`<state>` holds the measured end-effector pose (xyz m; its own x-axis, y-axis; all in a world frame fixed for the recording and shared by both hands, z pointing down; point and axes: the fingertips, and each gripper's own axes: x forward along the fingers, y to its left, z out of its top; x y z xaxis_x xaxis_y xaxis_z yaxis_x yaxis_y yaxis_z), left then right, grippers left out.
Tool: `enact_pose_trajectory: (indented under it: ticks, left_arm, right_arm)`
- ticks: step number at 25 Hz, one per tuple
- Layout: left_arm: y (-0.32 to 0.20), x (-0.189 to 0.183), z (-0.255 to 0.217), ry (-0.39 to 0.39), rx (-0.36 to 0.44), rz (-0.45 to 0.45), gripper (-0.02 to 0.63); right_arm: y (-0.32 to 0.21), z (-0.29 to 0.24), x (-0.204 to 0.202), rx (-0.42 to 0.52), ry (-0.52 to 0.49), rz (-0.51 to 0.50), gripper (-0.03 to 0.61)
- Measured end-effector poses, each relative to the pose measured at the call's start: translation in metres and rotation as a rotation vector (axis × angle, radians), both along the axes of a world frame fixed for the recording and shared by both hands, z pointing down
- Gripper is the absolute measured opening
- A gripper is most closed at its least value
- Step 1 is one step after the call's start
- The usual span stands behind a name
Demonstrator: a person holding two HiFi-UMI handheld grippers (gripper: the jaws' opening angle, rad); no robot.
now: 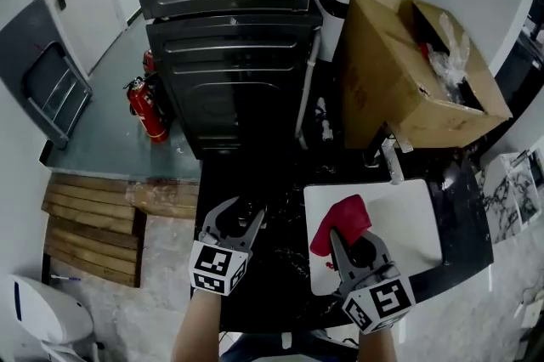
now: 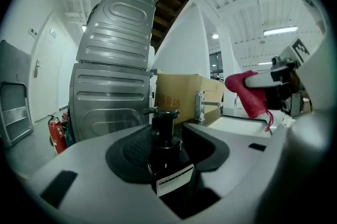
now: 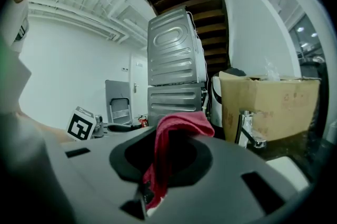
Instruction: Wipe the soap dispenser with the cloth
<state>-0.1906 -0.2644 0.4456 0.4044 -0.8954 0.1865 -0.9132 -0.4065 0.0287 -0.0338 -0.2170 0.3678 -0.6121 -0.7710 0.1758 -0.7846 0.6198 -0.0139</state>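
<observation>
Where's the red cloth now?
Lower right in the head view: the cloth is pinched in the right gripper, above the left part of the white sink.

Seen from overhead first: the head view is aimed steeply down at the dark counter (image 1: 280, 284), with the left gripper (image 1: 242, 214) and the right gripper (image 1: 354, 243) caught at its near edge. Now the left gripper view: it is set low behind its jaws and pointed almost level toward the far side, the soap dispenser (image 2: 168, 157) filling the close foreground. The right gripper view is carried likewise, the cloth (image 3: 168, 139) hung right before the lens. The stacked grey machines (image 1: 229, 37), the cardboard box (image 1: 408, 71) and the tap (image 3: 247, 131) are shared by all three views. Each gripper is caught in the other's view.
</observation>
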Motion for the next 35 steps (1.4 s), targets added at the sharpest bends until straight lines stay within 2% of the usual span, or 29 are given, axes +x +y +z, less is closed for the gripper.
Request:
enact_pose_trajectory:
  ticks: [3,7,12,19,25,27,30,35]
  left_arm:
    - [-0.006,0.002,0.000,0.020,0.022,0.008,0.156]
    - [-0.013,0.002,-0.001,0.003,0.046,0.006,0.100]
    - [-0.010,0.004,-0.001,0.085,0.006,0.004,0.098]
    - [0.014,0.020,-0.005,0.413,-0.077,-0.027,0.097]
    - [0.042,0.026,0.002,0.702,-0.066,-0.086,0.097]
    - [0.050,0.023,0.005,0.717,-0.060,-0.110,0.097]
    - [0.060,0.023,0.008,0.667,-0.055,-0.124,0.095]
    - [0.070,0.014,0.014,0.665,-0.070,-0.153,0.095]
  right_arm:
    - [0.000,0.000,-0.004,0.002,0.026,0.012,0.049]
    - [0.005,0.003,-0.007,0.005,0.082,0.011,0.049]
    - [0.013,0.003,-0.008,0.008,0.115,-0.004,0.049]
    - [0.019,-0.002,-0.006,0.020,0.116,-0.066,0.049]
    - [0.022,0.000,0.010,-0.018,0.065,-0.097,0.049]
    - [0.024,0.004,0.010,-0.033,0.058,-0.113,0.049]
    - [0.026,0.014,0.001,-0.053,0.059,-0.150,0.049]
    - [0.038,0.034,-0.038,-0.058,0.107,-0.272,0.049]
